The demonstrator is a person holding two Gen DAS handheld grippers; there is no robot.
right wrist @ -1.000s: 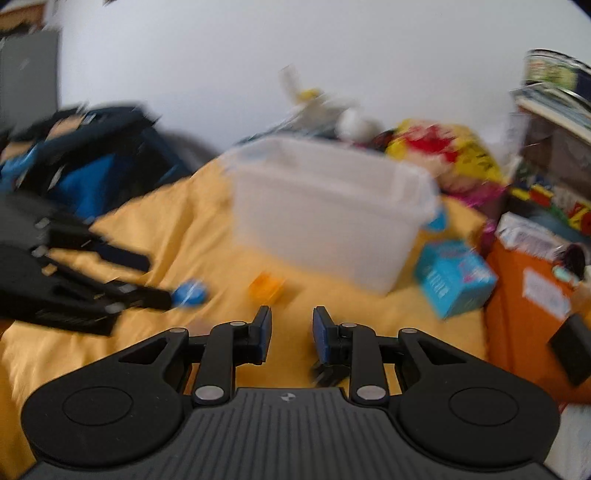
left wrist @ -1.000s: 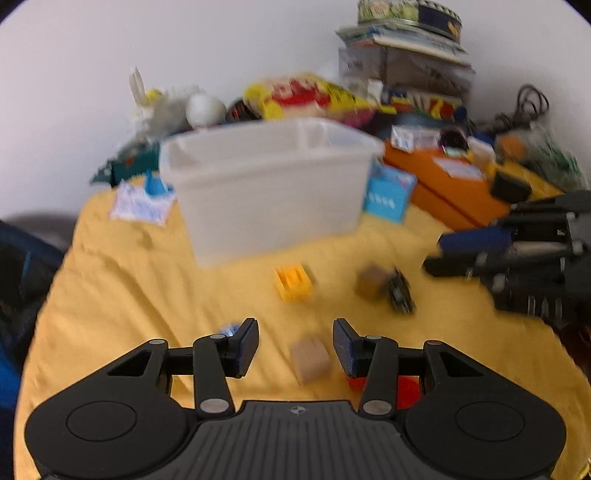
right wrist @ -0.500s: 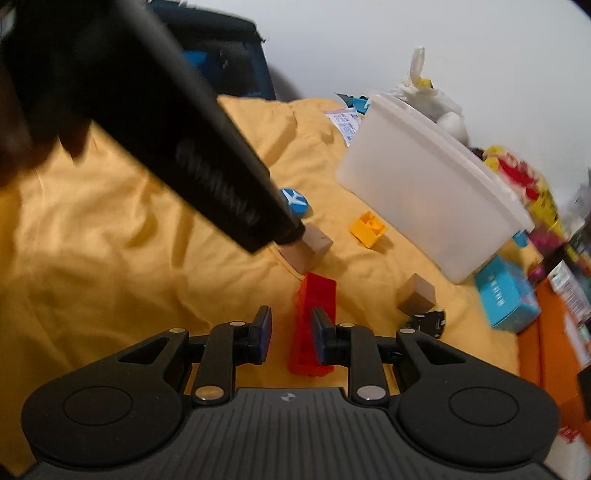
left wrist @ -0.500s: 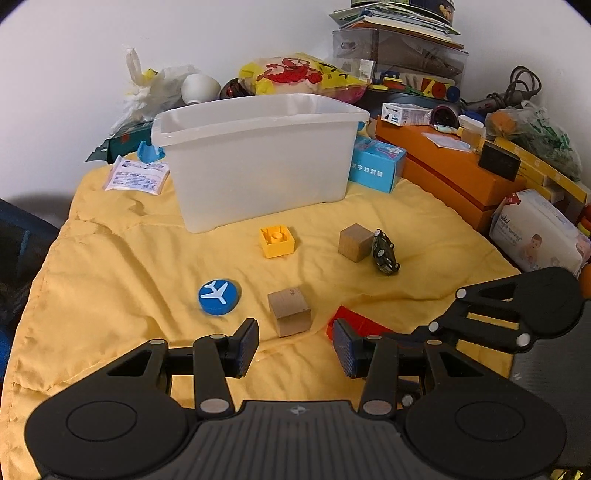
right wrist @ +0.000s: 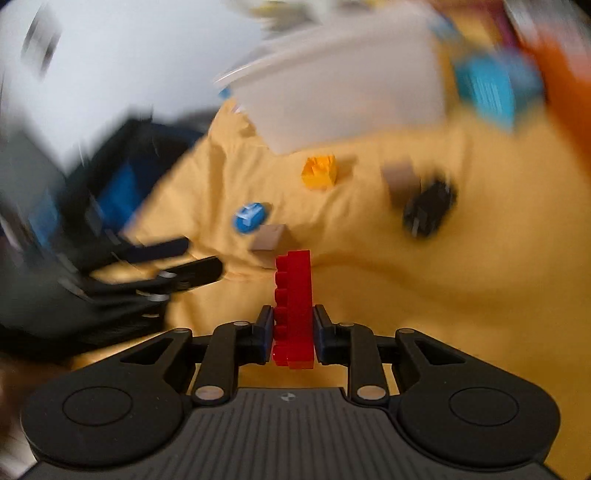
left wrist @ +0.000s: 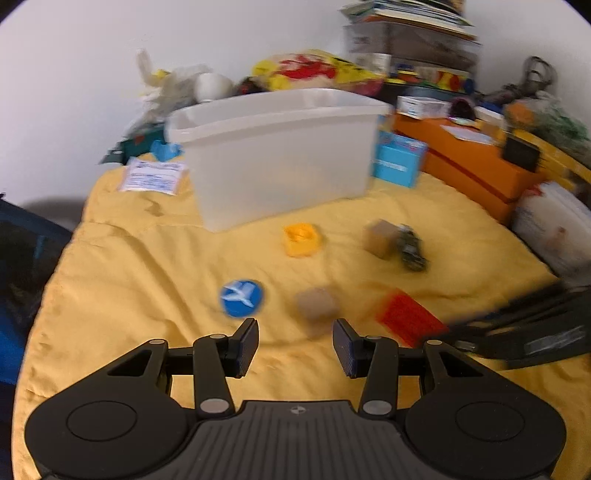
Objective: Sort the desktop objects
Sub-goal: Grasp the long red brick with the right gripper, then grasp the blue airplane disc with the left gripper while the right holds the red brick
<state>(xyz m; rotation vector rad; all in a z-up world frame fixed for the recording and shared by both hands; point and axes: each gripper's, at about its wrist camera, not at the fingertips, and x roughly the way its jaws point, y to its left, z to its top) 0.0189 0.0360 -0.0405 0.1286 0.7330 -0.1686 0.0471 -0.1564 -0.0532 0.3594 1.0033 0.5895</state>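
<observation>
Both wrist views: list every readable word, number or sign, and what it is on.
No words or numbers are readable.
Blue disc: white airplane sign.
Paper packet: print blurred.
Blue box: white lettering blurred.
White box: label blurred.

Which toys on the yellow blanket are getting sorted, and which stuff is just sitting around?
Getting sorted:
red brick, between the right gripper pads
blue airplane disc
yellow brick
two wooden cubes
small dark toy
white bin

Just sitting around:
orange box
teal box
paper packet
book stack
</observation>
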